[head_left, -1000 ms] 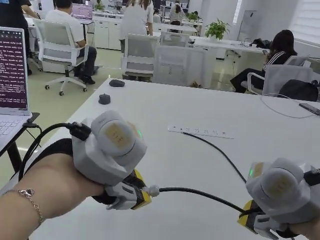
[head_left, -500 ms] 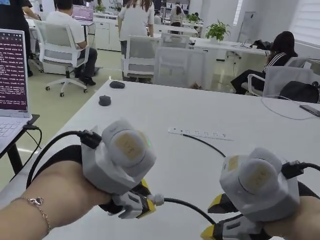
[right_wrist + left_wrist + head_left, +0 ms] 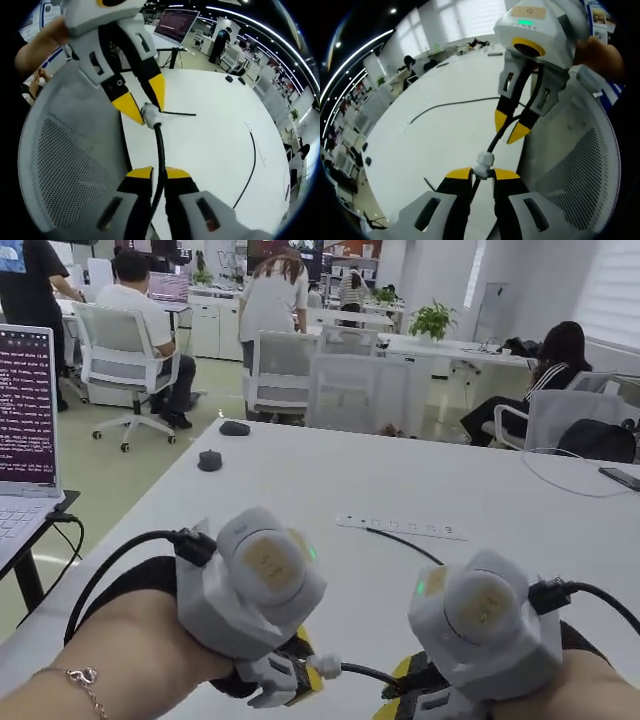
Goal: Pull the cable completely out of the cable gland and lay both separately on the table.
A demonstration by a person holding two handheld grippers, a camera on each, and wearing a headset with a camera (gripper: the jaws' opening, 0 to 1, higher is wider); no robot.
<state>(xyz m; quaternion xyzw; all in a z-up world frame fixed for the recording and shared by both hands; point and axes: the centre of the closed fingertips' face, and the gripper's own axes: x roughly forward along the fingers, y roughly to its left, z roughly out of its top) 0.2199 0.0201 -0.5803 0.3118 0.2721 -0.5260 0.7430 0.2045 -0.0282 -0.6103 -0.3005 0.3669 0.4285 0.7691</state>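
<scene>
Left gripper (image 3: 482, 175) clamps the cable gland (image 3: 483, 164); right gripper (image 3: 159, 172) pinches the cable (image 3: 160, 145).

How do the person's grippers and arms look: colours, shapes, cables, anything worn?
The left gripper and right gripper have rounded light grey bodies, a beige round patch, a green light, black jaws tipped yellow. A black lead plugs into each. The left wrist wears a thin bracelet.

An open laptop (image 3: 25, 410) stands left of the white table (image 3: 300, 480), which carries a small round dark object (image 3: 209, 461), a dark mouse (image 3: 235, 428) beyond it and a white power strip (image 3: 400, 528)
</scene>
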